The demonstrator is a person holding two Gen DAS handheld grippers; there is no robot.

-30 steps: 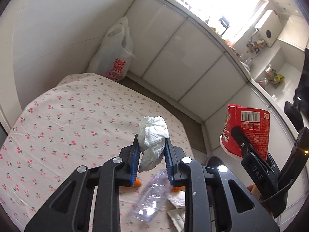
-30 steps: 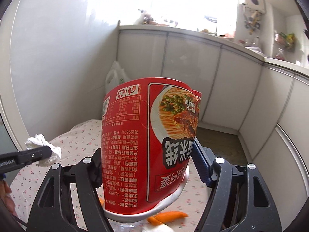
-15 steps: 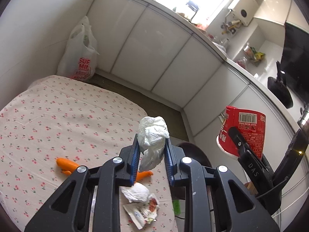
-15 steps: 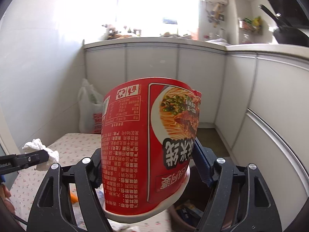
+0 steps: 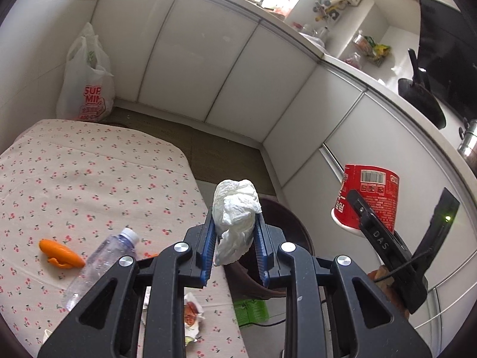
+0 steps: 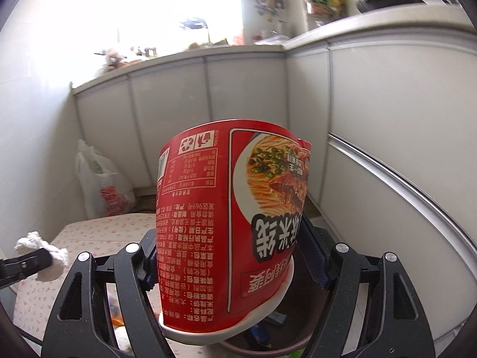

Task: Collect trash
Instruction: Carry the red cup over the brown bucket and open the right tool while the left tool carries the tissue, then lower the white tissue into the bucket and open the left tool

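Viewing by camera, left wrist first, then right wrist.

Left view, left gripper (image 5: 235, 256): clamped on the tissue (image 5: 235, 208), blue pads pressing both its sides; the wad stands up out of the jaws, above the bin.
Left view, bin (image 5: 286, 229): dark brown, on the floor just beside the table's edge; only its rim and part of the wall show behind the gripper.
Left view, table (image 5: 89, 164): cherry-print cloth; on it lie a clear bottle (image 5: 98, 271), an orange peel (image 5: 61, 258) and a wrapper (image 5: 190, 317), partly covered by the gripper body.
Left view, right gripper (image 5: 387, 229): seen side-on at the right, carrying the red cup (image 5: 371, 194) upside down, well apart from the tissue.
Left view, change: half a second ago the bottle was out of frame; the bin shows more of its rim; the grip on the tissue is unchanged.
Left view, bag (image 5: 86, 89): white plastic, on the floor against the wall.
Left view, unclear: green item on the floor under the gripper, cut off.

Right view, right gripper (image 6: 229, 256): jaws wide and closed on the cup (image 6: 232, 223), held upside down, white rim lowest.
Right view, bin (image 6: 268, 343): directly below the cup; contents blurred.
Right view, left gripper: only one finger (image 6: 23, 264) shows at the left edge, with the tissue (image 6: 38, 244).
Right view, change: cabinets fill more of the frame than a second ago; the grip is unchanged.
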